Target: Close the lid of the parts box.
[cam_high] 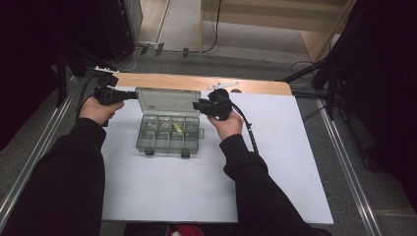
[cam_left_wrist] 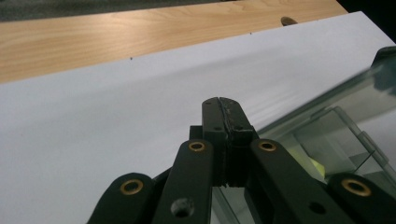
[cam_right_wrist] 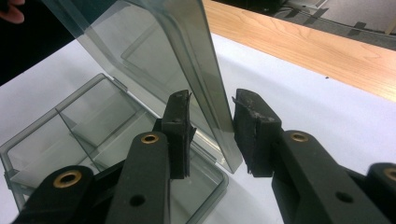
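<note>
Smoky plastic organiser box, pale lid label unreadable

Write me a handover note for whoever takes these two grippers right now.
Left gripper: shut, nothing between its jaws, by the left edge of the lid.
Right gripper: jaws straddle the lid's right edge; one seems to touch it, no firm grip visible.
Box: on the white sheet, small parts in its compartments.
Done: lid raised upright.
Left: probably steadying the lid, then handling the contents.
</note>
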`<state>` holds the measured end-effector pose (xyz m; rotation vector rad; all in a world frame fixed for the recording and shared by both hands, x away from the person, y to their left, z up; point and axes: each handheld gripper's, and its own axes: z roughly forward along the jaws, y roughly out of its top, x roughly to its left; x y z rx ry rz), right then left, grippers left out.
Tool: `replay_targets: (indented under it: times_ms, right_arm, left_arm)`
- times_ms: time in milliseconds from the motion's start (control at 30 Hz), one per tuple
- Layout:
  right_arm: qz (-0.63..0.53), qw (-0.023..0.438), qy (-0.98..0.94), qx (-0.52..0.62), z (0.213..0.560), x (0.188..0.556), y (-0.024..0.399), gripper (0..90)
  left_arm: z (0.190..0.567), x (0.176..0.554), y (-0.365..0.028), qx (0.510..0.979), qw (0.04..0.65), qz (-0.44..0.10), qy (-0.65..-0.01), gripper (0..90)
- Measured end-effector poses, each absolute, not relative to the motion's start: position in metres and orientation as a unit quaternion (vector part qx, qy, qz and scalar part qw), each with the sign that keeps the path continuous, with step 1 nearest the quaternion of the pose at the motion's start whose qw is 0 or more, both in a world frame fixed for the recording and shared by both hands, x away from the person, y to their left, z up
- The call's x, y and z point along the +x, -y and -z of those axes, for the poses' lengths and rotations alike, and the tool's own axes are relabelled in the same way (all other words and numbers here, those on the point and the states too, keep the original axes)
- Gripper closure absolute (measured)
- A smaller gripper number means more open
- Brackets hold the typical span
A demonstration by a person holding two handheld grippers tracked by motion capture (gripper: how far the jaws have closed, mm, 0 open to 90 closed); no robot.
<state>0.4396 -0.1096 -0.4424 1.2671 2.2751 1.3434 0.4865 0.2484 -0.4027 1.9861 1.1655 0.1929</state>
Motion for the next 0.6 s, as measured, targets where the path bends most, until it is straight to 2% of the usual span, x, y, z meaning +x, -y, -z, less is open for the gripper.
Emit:
replay_targets:
  times_ms: [433, 600]
  right_arm:
    - [-0.456, 0.100, -0.775, 0.426, 0.442, 0.438, 0.110, 65.1]
    - [-0.452, 0.087, -0.775, 0.434, 0.445, 0.438, 0.110, 57.3]
  left_arm:
    - [0.401, 0.487, -0.235, 0.797, 0.407, -0.059, -0.442, 89.5]
    - [0.402, 0.487, -0.236, 0.794, 0.410, -0.060, -0.445, 89.5]
